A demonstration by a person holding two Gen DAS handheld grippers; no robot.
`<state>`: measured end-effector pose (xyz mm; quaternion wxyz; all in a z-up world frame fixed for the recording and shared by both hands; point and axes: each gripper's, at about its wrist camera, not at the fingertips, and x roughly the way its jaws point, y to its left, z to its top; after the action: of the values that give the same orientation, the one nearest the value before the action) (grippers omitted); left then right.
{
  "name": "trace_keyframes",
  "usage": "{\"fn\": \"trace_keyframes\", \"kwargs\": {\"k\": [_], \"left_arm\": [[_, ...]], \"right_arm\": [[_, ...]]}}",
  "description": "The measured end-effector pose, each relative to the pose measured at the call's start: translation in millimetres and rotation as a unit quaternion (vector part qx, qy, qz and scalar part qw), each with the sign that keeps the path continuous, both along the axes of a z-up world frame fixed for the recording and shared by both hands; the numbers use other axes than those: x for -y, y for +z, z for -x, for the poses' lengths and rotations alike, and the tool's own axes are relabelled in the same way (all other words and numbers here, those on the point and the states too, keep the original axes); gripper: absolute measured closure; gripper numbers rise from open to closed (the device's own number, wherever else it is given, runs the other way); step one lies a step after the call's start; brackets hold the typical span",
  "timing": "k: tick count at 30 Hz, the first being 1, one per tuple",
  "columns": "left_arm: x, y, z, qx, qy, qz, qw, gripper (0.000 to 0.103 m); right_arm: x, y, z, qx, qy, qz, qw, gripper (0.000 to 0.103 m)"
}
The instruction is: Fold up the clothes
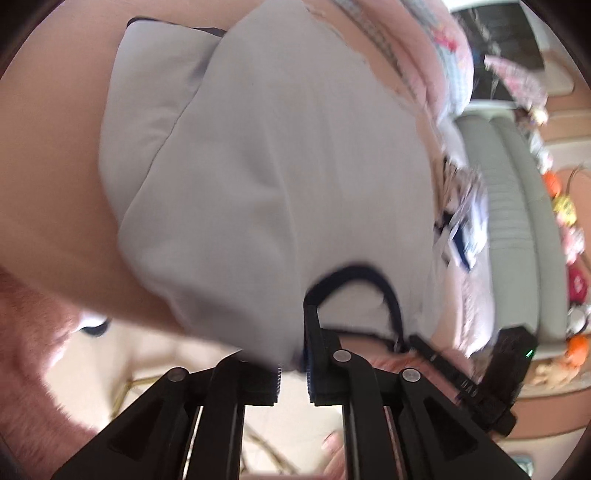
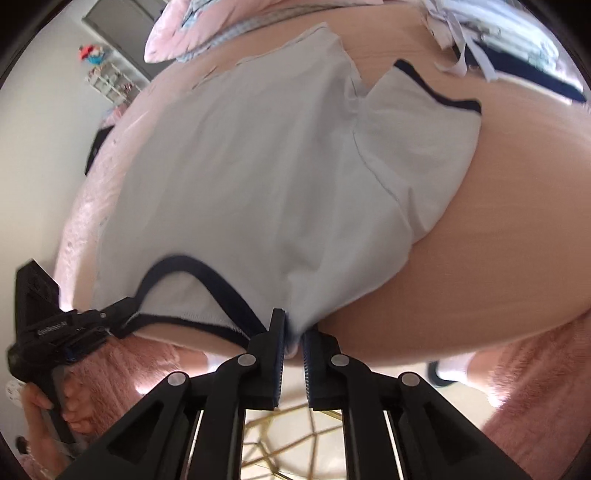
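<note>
Your pale grey T-shirt (image 2: 258, 177) with navy trim lies spread on the round wooden table (image 2: 498, 229), its body running away from you and its navy-edged neckline (image 2: 192, 269) at the near edge. One short sleeve (image 2: 417, 122), edged in navy, lies on the wood towards the far right in the right wrist view.

Your right tool (image 2: 293, 339) has its two fingers pressed together on a bunch of the shirt's cloth at the near edge, just to the right of the neckline; the fabric is puckered between the blue pads (image 2: 309, 354).

Your left tool (image 1: 293, 354) sits at the neckline too. In its own view one finger (image 1: 314, 332) reaches up to the navy collar band (image 1: 369, 273), and the grey cloth drapes over the other; the pads stand slightly apart lower down, and the blur keeps me from telling whether they actually grip the fabric. From the right wrist view that tool (image 2: 110, 317) touches the collar's left end, with your hand (image 2: 48, 413) wrapped round its handle.

Beyond the shirt, a pink and blue patterned cloth (image 2: 184, 33) lies at the far edge of the table, and a heap of white and navy clothes (image 2: 517, 44) lies at the far right. A pink fluffy rug (image 2: 535, 387) shows below the table's edge.
</note>
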<state>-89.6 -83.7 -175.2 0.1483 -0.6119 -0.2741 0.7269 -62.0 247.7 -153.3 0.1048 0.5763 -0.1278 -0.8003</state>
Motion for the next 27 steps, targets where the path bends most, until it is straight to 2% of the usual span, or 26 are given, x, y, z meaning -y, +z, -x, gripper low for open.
{"fn": "trace_keyframes", "kwargs": {"k": [3,5,6,8,9,10,12,15,17,19,22,24,27], "left_arm": [[-12.2,30.1,-9.5,-0.023,-0.059,0.054,0.9965,0.088],[-17.0,49.3,-10.9,-0.055,-0.076,0.067,0.9933,0.084],[-19.3,58.0,-9.7,-0.073,-0.081,0.076,0.9912,0.079],[-26.1,69.6,0.5,-0.124,-0.082,0.099,0.9838,0.069],[-30.3,69.2,6.1,-0.138,-0.086,0.111,0.9804,0.064],[-35.0,62.2,11.7,-0.133,-0.095,0.123,0.9789,0.064],[-44.3,48.1,22.8,-0.125,-0.112,0.146,0.975,0.064],[-58.2,27.0,39.6,-0.112,-0.136,0.181,0.9677,0.064],[-57.1,12.3,35.5,-0.093,-0.139,0.188,0.9678,0.064],[-50.1,10.8,21.0,-0.103,-0.129,0.182,0.9693,0.064],[-46.5,15.3,8.7,-0.101,-0.128,0.187,0.9688,0.064],[-49.7,20.2,7.9,-0.093,-0.136,0.197,0.9664,0.064],[-54.4,34.6,9.7,-0.105,-0.138,0.181,0.968,0.064]], "right_arm": [[-0.9,23.5,-15.2,-0.023,0.019,-0.053,0.998,0.095],[0.5,42.9,-21.2,-0.056,0.027,-0.091,0.994,0.095],[6.1,53.0,-19.8,-0.078,0.033,-0.104,0.991,0.095],[31.8,66.6,3.1,-0.117,0.049,-0.107,0.986,0.095],[43.7,72.3,13.9,-0.134,0.057,-0.108,0.983,0.095],[49.6,70.2,20.7,-0.142,0.069,-0.108,0.982,0.095],[68.5,60.3,35.7,-0.139,0.093,-0.109,0.98,0.095],[94.0,31.3,52.9,-0.111,0.125,-0.124,0.978,0.095],[97.6,6.0,59.3,-0.063,0.124,-0.14,0.98,0.095],[80.2,1.5,51.0,-0.068,0.094,-0.1,0.988,0.095],[59.5,1.6,37.4,-0.052,0.077,-0.064,0.994,0.095],[52.5,2.5,25.9,-0.052,0.077,-0.068,0.993,0.095],[43.1,16.0,16.1,-0.059,0.074,-0.061,0.994,0.095]]}}
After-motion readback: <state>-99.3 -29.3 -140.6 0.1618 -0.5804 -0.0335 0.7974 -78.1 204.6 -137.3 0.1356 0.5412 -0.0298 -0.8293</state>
